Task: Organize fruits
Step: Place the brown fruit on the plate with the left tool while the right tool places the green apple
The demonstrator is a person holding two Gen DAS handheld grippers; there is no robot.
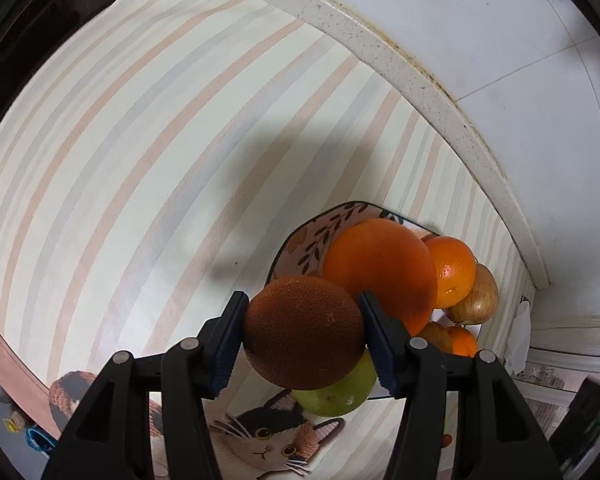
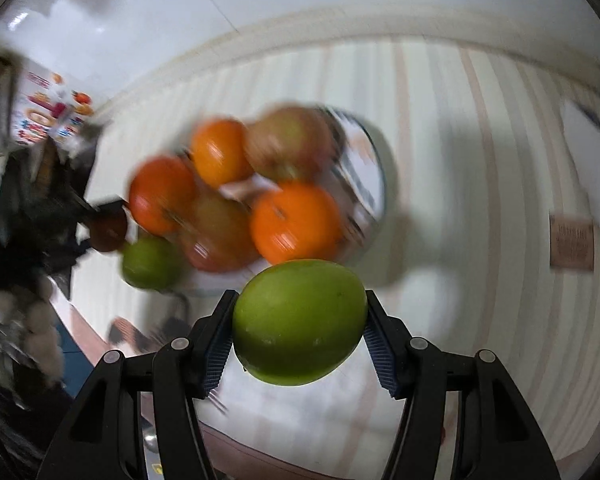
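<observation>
My left gripper (image 1: 303,338) is shut on a dark brown-orange round fruit (image 1: 303,330), held above the striped cloth next to the patterned fruit plate (image 1: 300,244). The plate holds a big orange (image 1: 380,268), a smaller orange (image 1: 454,270), an onion-coloured fruit (image 1: 476,298) and a green fruit (image 1: 336,394) below my held fruit. My right gripper (image 2: 298,332) is shut on a green fruit (image 2: 300,320), just in front of the plate (image 2: 370,168) with oranges (image 2: 296,220), apples (image 2: 288,142) and a green fruit (image 2: 150,262). The right view is blurred.
The striped tablecloth (image 1: 140,152) covers the table, with a cat picture (image 1: 268,440) at its near edge. A pale stone ledge (image 1: 420,84) and white tiled wall (image 1: 500,20) bound the far side. The left gripper shows blurred at the left of the right wrist view (image 2: 80,216). A brown tag (image 2: 571,244) lies at right.
</observation>
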